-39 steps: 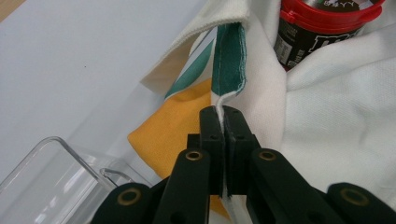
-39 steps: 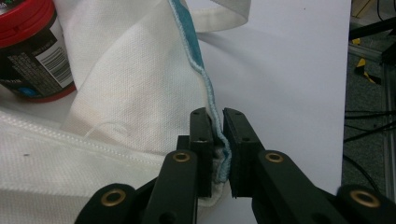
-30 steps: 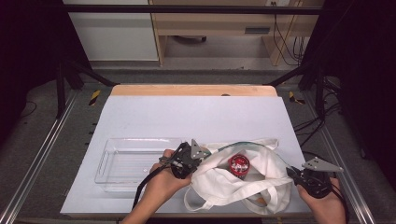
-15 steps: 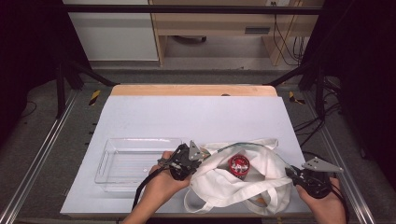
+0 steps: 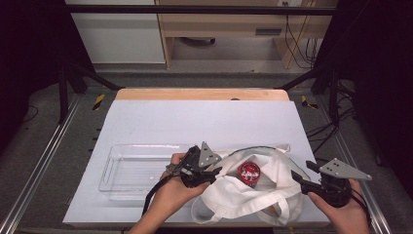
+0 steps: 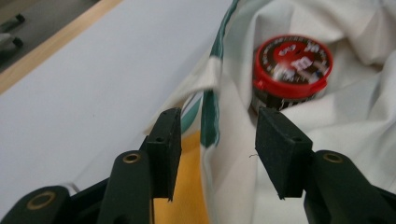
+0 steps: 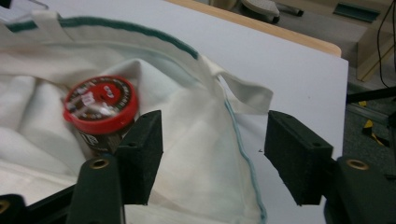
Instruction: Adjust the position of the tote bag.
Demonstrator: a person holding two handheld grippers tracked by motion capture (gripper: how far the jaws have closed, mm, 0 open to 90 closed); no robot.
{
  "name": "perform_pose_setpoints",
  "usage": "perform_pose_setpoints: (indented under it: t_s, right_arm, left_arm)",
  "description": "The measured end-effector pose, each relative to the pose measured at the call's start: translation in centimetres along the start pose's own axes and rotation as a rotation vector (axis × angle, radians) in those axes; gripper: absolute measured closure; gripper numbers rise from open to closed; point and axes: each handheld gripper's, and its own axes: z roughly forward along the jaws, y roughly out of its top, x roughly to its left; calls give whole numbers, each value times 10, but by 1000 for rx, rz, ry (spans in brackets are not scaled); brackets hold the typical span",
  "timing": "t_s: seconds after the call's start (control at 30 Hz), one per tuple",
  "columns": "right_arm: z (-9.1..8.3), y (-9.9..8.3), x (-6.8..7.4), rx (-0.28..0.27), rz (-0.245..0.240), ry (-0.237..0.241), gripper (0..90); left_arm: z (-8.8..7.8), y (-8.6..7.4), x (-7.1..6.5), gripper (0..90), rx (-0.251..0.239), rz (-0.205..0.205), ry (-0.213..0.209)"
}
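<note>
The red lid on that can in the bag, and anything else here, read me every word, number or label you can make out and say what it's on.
Red lid of the can in the white bag: white print on a dark centre, too blurred to read in any view.
Can's dark side: no legible text.
Nothing else carries readable text.

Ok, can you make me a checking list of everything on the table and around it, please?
Surface: white table, wooden far edge.
Job's things: white cloth bag lying open, green-trimmed rim; red-lidded jar inside it.
Clutter: clear plastic tray left of the bag.
Grippers: left gripper at the bag's left rim, right gripper at its right; both jaws have just been opening, cloth between them, not pinched.
Cables: black cable trailing from left gripper.
Surroundings: wooden furniture behind, wires at right.
</note>
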Motion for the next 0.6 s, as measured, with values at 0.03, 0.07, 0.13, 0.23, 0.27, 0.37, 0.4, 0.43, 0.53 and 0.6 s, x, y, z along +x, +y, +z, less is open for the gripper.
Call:
perform_pose_setpoints:
  t_s: [0.03, 0.07, 0.13, 0.23, 0.27, 0.37, 0.4, 0.43, 0.53, 0.6]
  right_arm:
    - [-1, 4, 3, -5, -12, 4, 362]
    - [-1, 6, 6, -9, -12, 10, 359]
    - [0, 14, 15, -11, -35, 28, 346]
    - [5, 22, 28, -6, -66, 70, 360]
    - [8, 24, 32, 5, -78, 83, 379]
    - [22, 27, 45, 61, -124, 118, 443]
    - [26, 27, 47, 74, -131, 127, 457]
    - [32, 26, 50, 100, -139, 142, 454]
    - [47, 22, 53, 150, -149, 168, 434]
    - [54, 17, 56, 173, -156, 193, 443]
  left_arm:
    - [1, 3, 1, 504, -1, 2, 0]
    - [2, 7, 2, 499, 2, 4, 0]
    - [7, 13, 4, 495, 6, 9, -2]
    - [17, 22, 6, 494, 22, 19, -29]
    - [20, 24, 6, 495, 28, 22, -30]
    - [30, 31, 4, 509, 46, 41, -39]
    - [35, 32, 3, 525, 58, 47, -44]
    - [38, 33, 3, 549, 64, 50, -45]
    - [44, 35, 3, 590, 79, 43, -56]
    - [48, 35, 3, 652, 92, 45, -66]
